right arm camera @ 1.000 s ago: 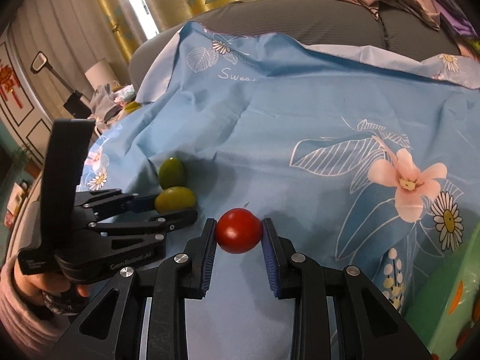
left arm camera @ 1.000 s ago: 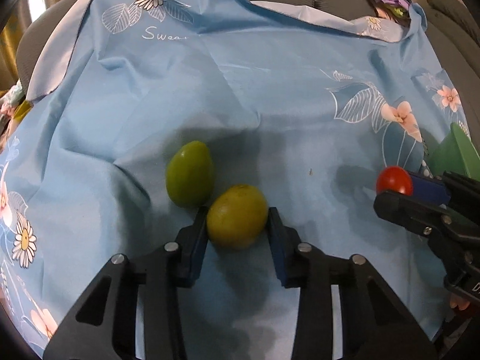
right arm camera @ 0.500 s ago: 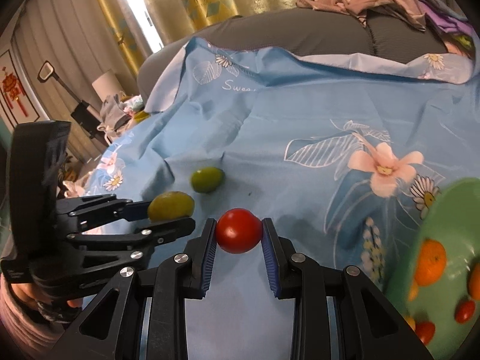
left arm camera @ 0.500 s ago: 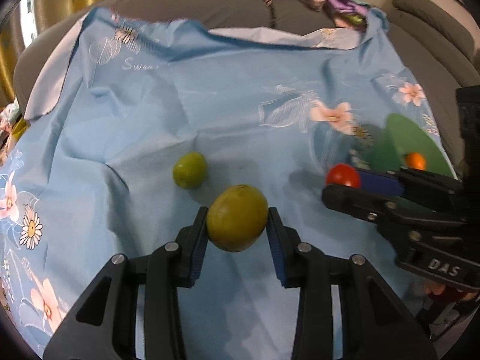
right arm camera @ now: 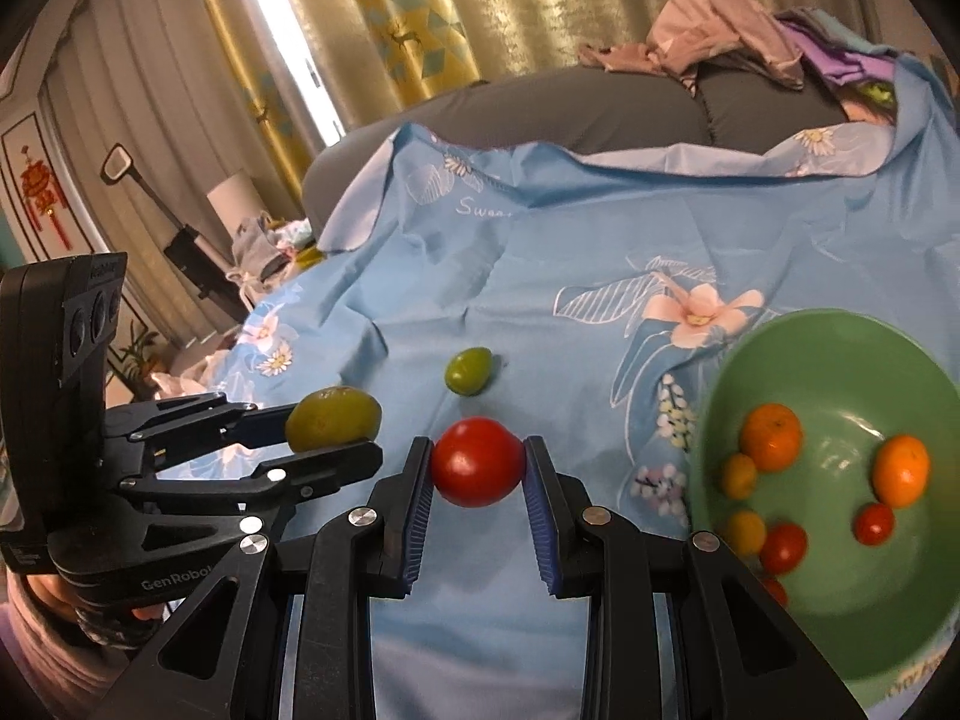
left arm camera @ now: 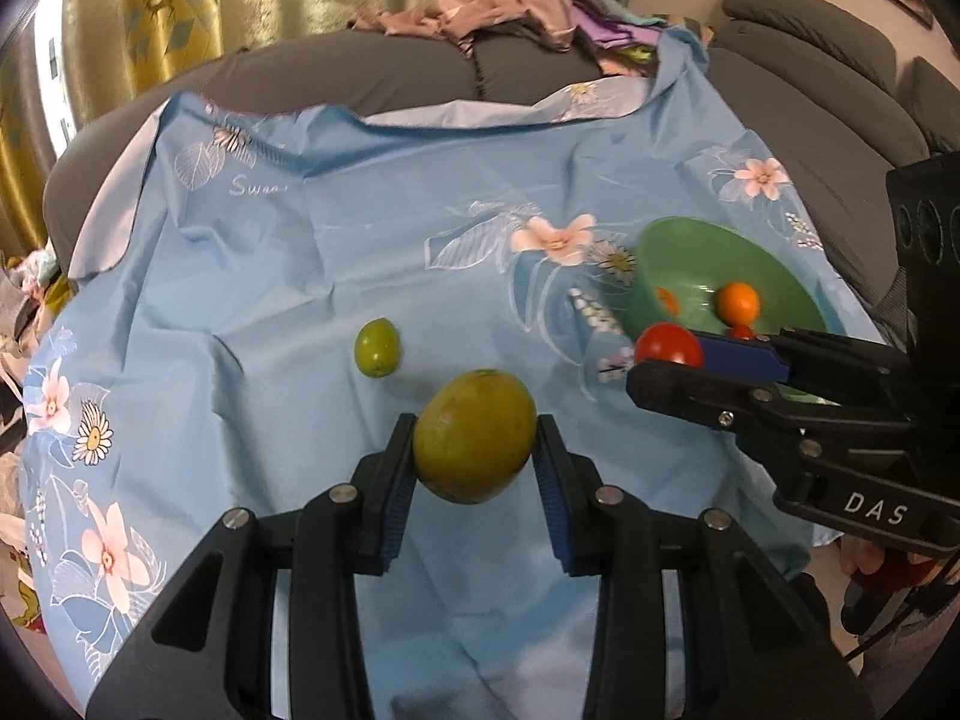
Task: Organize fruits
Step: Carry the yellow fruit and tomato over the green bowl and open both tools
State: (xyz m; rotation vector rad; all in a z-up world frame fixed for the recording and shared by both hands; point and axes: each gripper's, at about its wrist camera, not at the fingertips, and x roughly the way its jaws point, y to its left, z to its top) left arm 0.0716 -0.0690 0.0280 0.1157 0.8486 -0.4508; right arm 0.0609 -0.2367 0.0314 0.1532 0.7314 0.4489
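Left tongs (left arm camera: 474, 441) clenched on yellow-green oval fruit (left arm camera: 474, 435), right tongs (right arm camera: 478, 463) gripping round red tomato (right arm camera: 478, 461), only right view shows all fruit inside green plastic bowl (right arm camera: 840, 354).

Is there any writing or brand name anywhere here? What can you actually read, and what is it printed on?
"DAS": white letters on the black body of the right gripper, seen from the left wrist camera.
"GenRobo", cut off by a finger: on the black body of the left gripper, seen from the right wrist camera.
"Swee", running into a fold: white script on the light blue flowered cloth.
Yellow lettering on the green bowl's rim: too blurred to read.
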